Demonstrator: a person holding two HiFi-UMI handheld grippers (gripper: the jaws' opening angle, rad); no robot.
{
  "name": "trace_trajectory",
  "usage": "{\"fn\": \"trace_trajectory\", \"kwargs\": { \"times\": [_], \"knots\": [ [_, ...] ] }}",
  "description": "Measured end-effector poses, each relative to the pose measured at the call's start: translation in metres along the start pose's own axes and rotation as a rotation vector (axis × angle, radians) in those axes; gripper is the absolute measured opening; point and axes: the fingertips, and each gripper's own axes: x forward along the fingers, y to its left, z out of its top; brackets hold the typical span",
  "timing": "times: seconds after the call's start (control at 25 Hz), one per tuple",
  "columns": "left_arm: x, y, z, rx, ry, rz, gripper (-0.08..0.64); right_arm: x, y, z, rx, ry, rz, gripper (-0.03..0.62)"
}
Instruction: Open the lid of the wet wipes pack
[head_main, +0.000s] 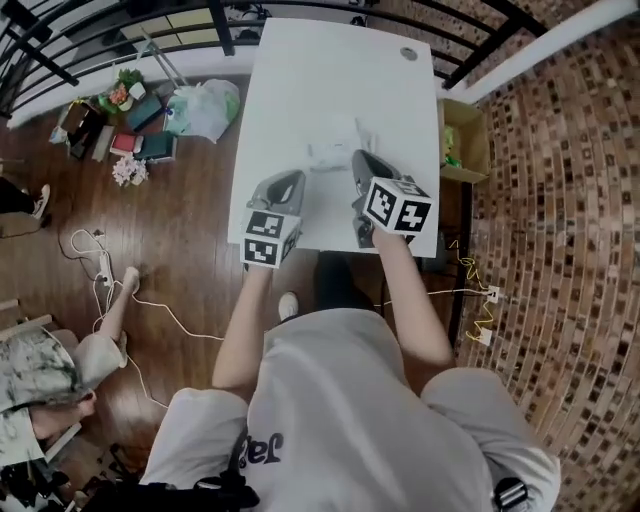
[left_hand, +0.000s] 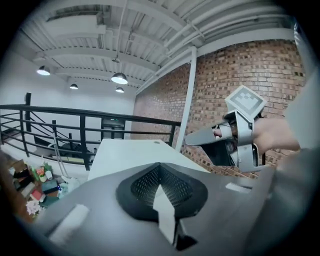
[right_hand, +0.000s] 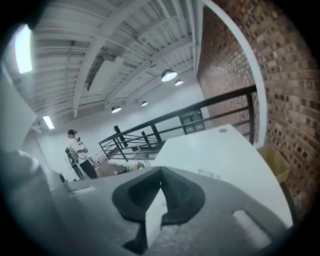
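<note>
1. Wet wipes pack (head_main: 335, 150) lay flat near the middle of the white table (head_main: 300, 70), just above both grippers in the head view. It was pale against the top, and I couldn't make out its lid.
2. I judged it light and soft, a film pouch that would buckle and slide if pushed. The lid is probably a stiff flap. I would pin the pack's body with one gripper and catch the lid's free edge with the other.
3. Left gripper (head_main: 285, 180) had its jaws closed together on nothing. Right gripper (head_main: 360, 162) was likewise closed and empty. Both hung over the table's near edge, clear of the pack.
4. The tabletop looked smooth and likely slippery, bare apart from the pack and a small round fitting (head_main: 408, 54) at upper right.
5. Around it were a wooden floor (head_main: 190, 260), a brick wall (head_main: 570, 200), a black railing (head_main: 120, 30), clutter (head_main: 130, 120) at upper left, a cardboard box (head_main: 465, 140) at right, and loose cables (head_main: 110, 270).
</note>
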Motion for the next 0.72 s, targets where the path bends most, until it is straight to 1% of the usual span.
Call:
{"fn": "trace_trajectory", "kwargs": {
  "times": [0.08, 0.16, 0.24, 0.36, 0.44, 0.52, 0.6, 0.72],
  "knots": [
    [-0.035, -0.016, 0.000, 0.020, -0.033, -0.004, 0.014, -0.040, 0.022, -0.013, -0.061, -0.068, -0.011, -0.015],
    [-0.069, -0.032, 0.001, 0.034, -0.058, -0.011, 0.012, -0.078, 0.044, -0.029, -0.098, -0.123, -0.030, -0.015],
    [-0.097, -0.049, 0.003, 0.044, -0.095, -0.015, 0.014, -0.114, 0.061, -0.048, -0.114, -0.162, -0.047, -0.015],
    [-0.128, -0.080, 0.003, 0.059, -0.141, -0.016, 0.014, -0.161, 0.077, -0.077, -0.108, -0.197, -0.061, -0.015],
    [-0.148, -0.102, 0.001, 0.060, -0.164, -0.016, 0.014, -0.191, 0.086, -0.093, -0.136, -0.217, -0.077, -0.015],
    [-0.168, -0.121, 0.001, 0.074, -0.203, 0.000, 0.014, -0.218, 0.094, -0.101, -0.186, -0.251, -0.093, -0.015],
    [-0.187, -0.139, 0.005, 0.094, -0.252, 0.021, 0.014, -0.243, 0.099, -0.100, -0.235, -0.299, -0.115, -0.015],
    [-0.219, -0.171, 0.010, 0.128, -0.328, 0.071, 0.014, -0.290, 0.102, -0.098, -0.299, -0.397, -0.142, -0.015]
  ]
}}
